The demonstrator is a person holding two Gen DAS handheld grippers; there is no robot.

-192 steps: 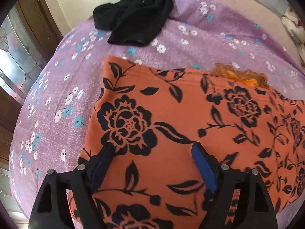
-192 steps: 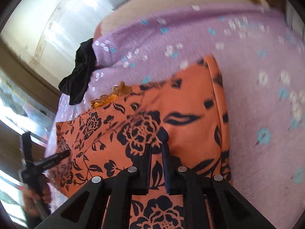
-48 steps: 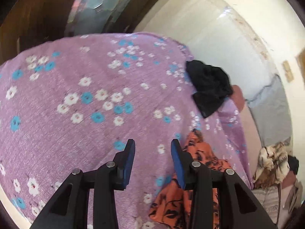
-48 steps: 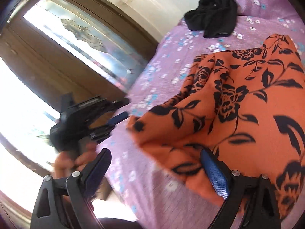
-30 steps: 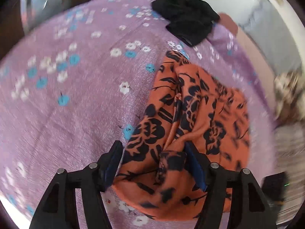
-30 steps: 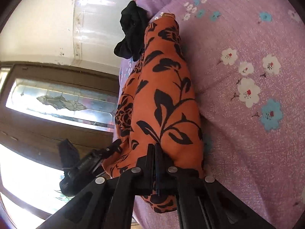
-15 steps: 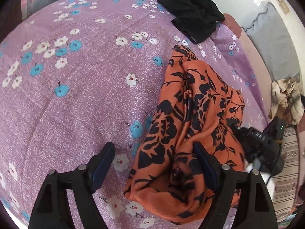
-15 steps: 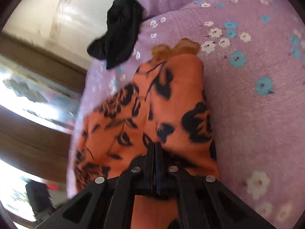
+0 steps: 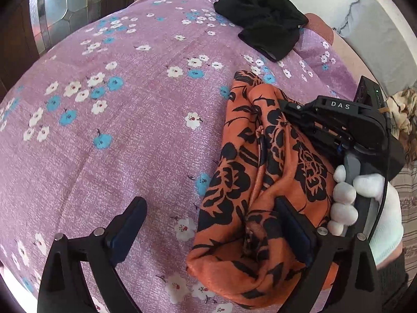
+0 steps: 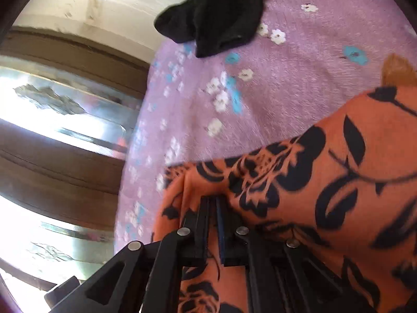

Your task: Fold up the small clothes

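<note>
An orange garment with black flowers [image 9: 247,182] lies bunched in a long heap on the purple flowered bedsheet [image 9: 130,130]. My left gripper [image 9: 209,203] hovers over its near end, its jaws opening wide. The right pad rests on the cloth and the left pad stands over bare sheet, so nothing is pinched. My right gripper [image 9: 282,104], held by a white-gloved hand [image 9: 365,195], lies across the garment from the right. In the right wrist view its fingers [image 10: 212,200] are shut on a fold of the orange garment [image 10: 325,182].
A crumpled black garment [image 9: 265,31] sits at the far end of the bed, also seen in the right wrist view [image 10: 216,13]. A wooden door with patterned glass [image 10: 65,109] stands beyond the bed's left edge. Beige patterned fabric [image 9: 401,109] lies at the far right.
My left gripper's jaws have spread wider over the garment's near end. The right gripper, still shut on the cloth, has travelled across the garment and drawn its fold along.
</note>
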